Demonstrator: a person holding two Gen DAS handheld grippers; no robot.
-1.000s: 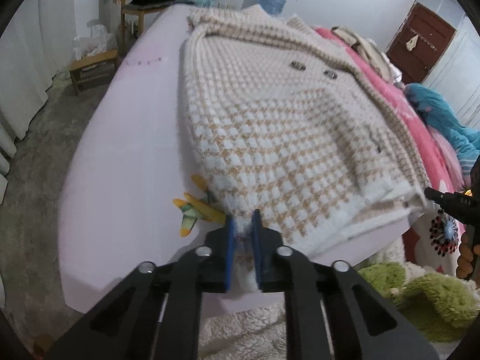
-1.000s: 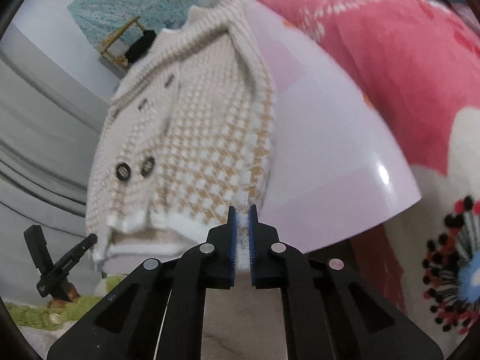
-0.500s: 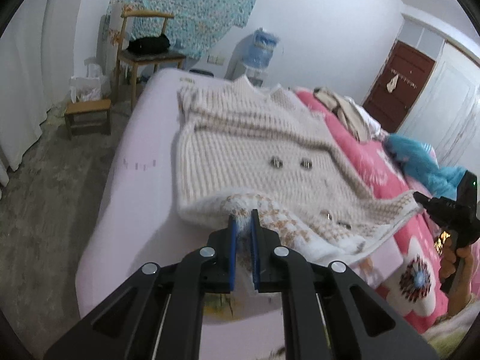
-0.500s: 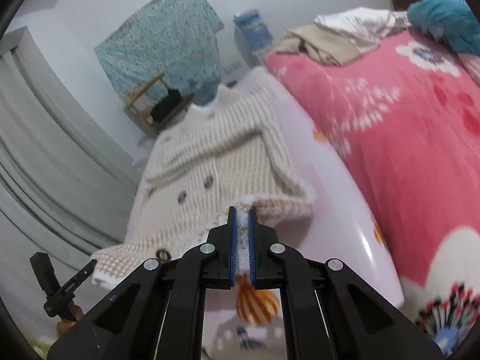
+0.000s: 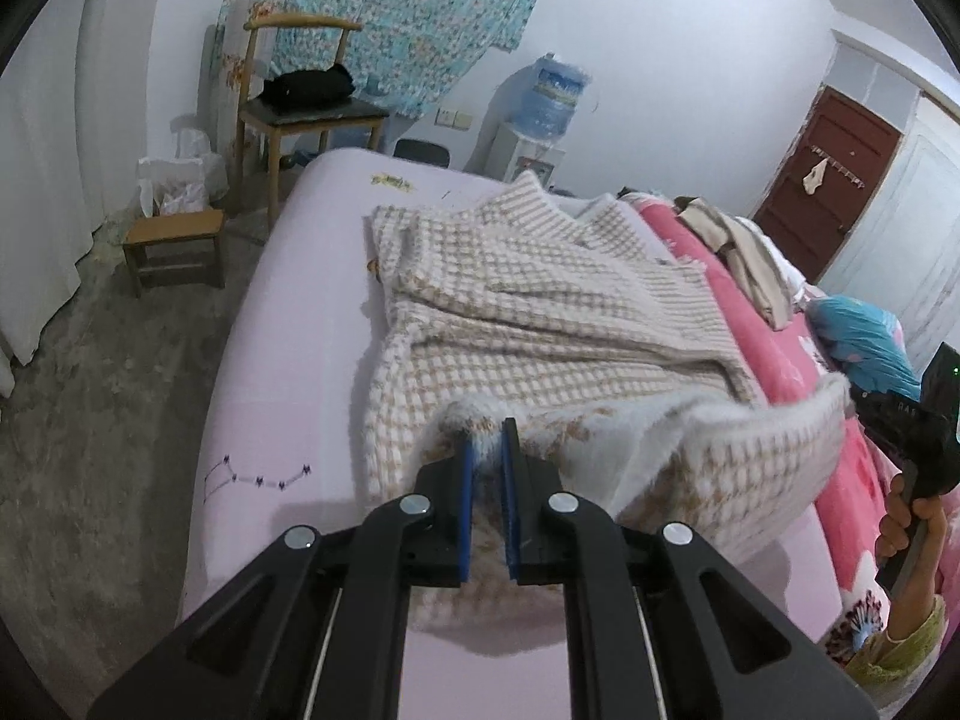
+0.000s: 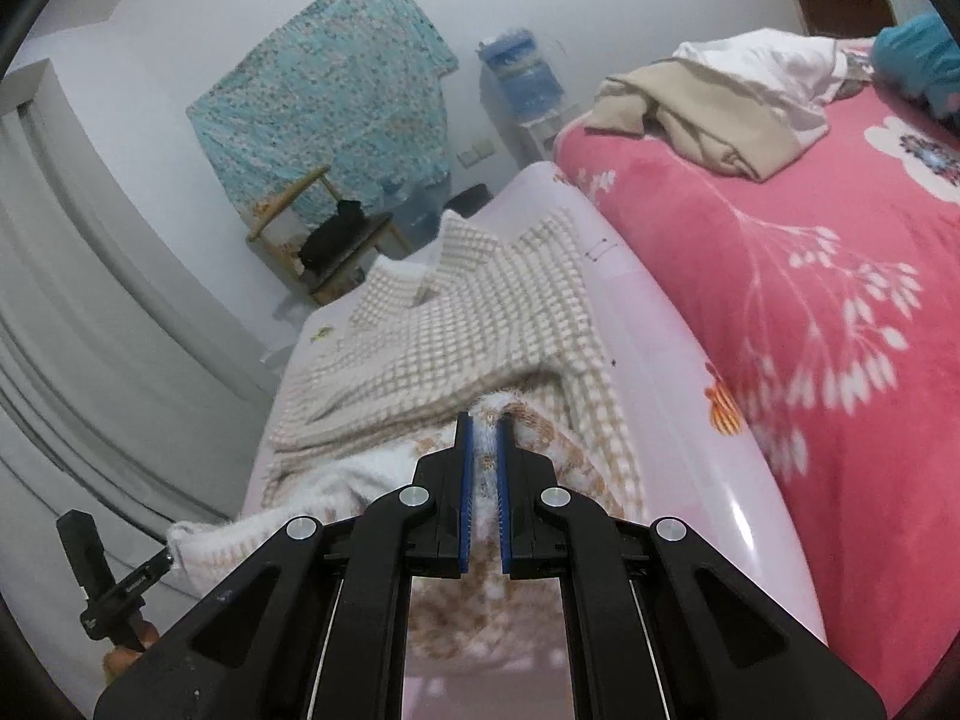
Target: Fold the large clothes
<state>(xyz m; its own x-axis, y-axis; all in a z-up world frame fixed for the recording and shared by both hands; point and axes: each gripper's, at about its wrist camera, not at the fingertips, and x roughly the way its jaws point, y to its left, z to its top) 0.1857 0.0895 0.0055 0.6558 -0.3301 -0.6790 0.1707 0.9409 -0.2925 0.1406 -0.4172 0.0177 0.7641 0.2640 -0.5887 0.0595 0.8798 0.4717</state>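
The bed [image 5: 288,372] fills most of both views, its near side under a pale lilac sheet [image 6: 690,396] and its far side under a pink blanket [image 6: 810,312] printed with white flowers. On the sheet lies the cardigan [image 5: 540,312], cream with a tan check, collar toward the far end of the bed. Its white-trimmed hem [image 5: 750,450] is raised off the sheet and doubled back over the body of the garment, strung between the two grippers.

The left gripper [image 5: 487,468] is clamped on one hem corner, fuzzy knit squeezed between its blue pads [image 5: 467,492]. The right gripper [image 6: 483,456] pinches the other corner the same way, its jaws nearly together on the fabric. In the left view a hand [image 5: 912,516] grips the right tool's handle at the frame's edge.

Beyond the bed, a turquoise floral cloth [image 5: 384,18] hangs on the wall above a wooden chair [image 5: 300,102] bearing a black bag [image 5: 312,84]. A water dispenser [image 5: 549,102] carries a blue bottle whose label is too small to read. A low stool [image 5: 174,240] stands on the floor. Loose beige and white clothes [image 6: 708,96] lie on the blanket. A faint constellation drawing [image 5: 252,477] marks the sheet; no readable writing shows anywhere.
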